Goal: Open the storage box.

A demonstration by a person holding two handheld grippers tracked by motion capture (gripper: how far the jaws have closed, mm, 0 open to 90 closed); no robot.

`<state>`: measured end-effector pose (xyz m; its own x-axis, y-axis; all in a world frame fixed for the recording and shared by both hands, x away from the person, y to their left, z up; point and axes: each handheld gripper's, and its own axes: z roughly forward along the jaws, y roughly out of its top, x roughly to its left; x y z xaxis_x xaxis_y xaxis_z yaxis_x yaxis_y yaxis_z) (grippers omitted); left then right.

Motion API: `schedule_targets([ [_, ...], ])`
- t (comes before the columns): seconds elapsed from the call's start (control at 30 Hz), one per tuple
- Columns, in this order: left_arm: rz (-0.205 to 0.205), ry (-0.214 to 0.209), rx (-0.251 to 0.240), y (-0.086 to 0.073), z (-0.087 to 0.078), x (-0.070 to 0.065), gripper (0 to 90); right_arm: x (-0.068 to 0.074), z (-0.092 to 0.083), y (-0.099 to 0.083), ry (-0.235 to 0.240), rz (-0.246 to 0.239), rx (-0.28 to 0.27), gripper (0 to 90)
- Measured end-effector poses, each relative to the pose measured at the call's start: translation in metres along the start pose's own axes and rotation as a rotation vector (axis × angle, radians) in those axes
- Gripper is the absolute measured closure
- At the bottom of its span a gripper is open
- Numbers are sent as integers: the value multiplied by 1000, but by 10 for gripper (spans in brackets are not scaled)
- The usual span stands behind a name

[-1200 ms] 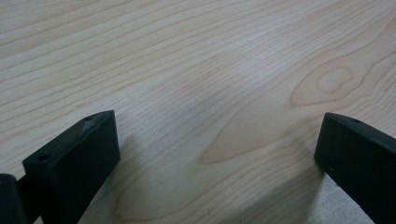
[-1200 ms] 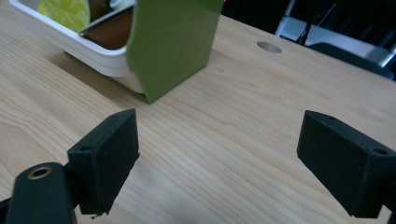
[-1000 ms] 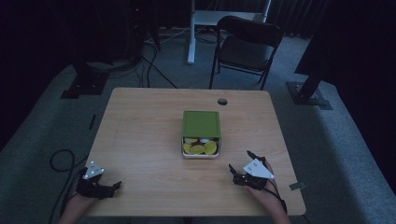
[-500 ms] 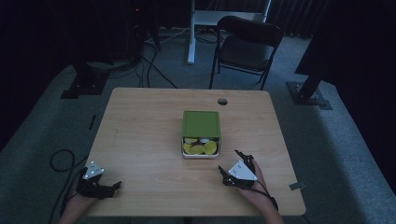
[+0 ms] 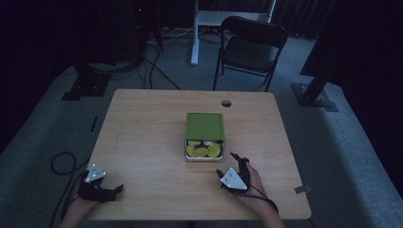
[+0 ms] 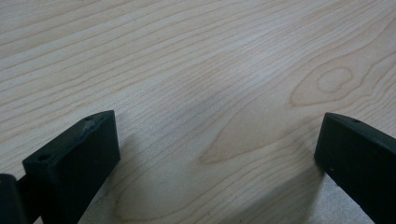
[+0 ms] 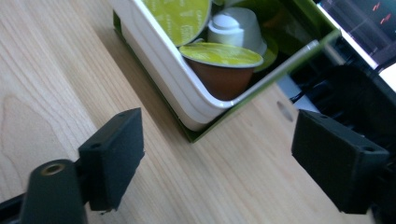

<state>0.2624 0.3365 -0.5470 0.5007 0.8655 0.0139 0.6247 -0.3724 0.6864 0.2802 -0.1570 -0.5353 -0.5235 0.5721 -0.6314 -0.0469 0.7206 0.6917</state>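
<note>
The right tool (image 5: 230, 164) is held with its two black jaws spread wide, and nothing is caught between them. It is placed just in front of the white rectangular plastic tray (image 5: 186, 154), at the tray's near right corner, and the jaws are pointed toward it. In the right gripper view this tray (image 7: 161, 56) is seen close ahead of the jaws but is not touched by them. Round coffee capsules with yellow-green foil lids (image 7: 221, 53) are kept in the tray, and one white capsule (image 7: 236, 27) is seen among them. The far part of the tray is covered by a green square cardboard lid (image 5: 205, 125).

The left tool (image 5: 115, 189) is also held wide and empty, well apart from the tray, to its near left, low over the light wooden worktop (image 5: 142, 137). Bare wood grain (image 6: 210, 84) is seen between its jaws. A black folding chair (image 5: 249, 47) is placed beyond the tray, behind the worktop.
</note>
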Motion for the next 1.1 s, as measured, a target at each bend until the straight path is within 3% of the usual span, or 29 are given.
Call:
schedule_targets([
  [0.27,0,0,0,0,0,0,0,8,2,5,-35,-90,-3,262],
  [0.33,0,0,0,0,0,0,0,12,3,8,-73,-156,-8,305],
  [0.47,0,0,-1,0,0,0,0,15,5,11,-80,-196,-8,354],
  [0.57,0,0,-1,0,0,0,0,19,8,12,-90,-252,0,386],
  [0.73,0,0,-1,0,0,0,0,28,12,12,-131,-382,8,438],
  [0.87,0,0,-1,0,0,0,0,32,13,12,-154,-426,10,450],
  [0.9,0,0,-1,0,0,0,0,33,15,12,-170,-461,15,458],
  [1.0,0,0,-1,0,0,0,0,34,15,12,-176,-470,16,463],
  [1.03,0,0,-1,0,0,0,0,37,17,12,-192,-533,20,483],
  [1.1,0,0,-1,0,0,0,0,39,18,11,-208,-558,21,495],
])
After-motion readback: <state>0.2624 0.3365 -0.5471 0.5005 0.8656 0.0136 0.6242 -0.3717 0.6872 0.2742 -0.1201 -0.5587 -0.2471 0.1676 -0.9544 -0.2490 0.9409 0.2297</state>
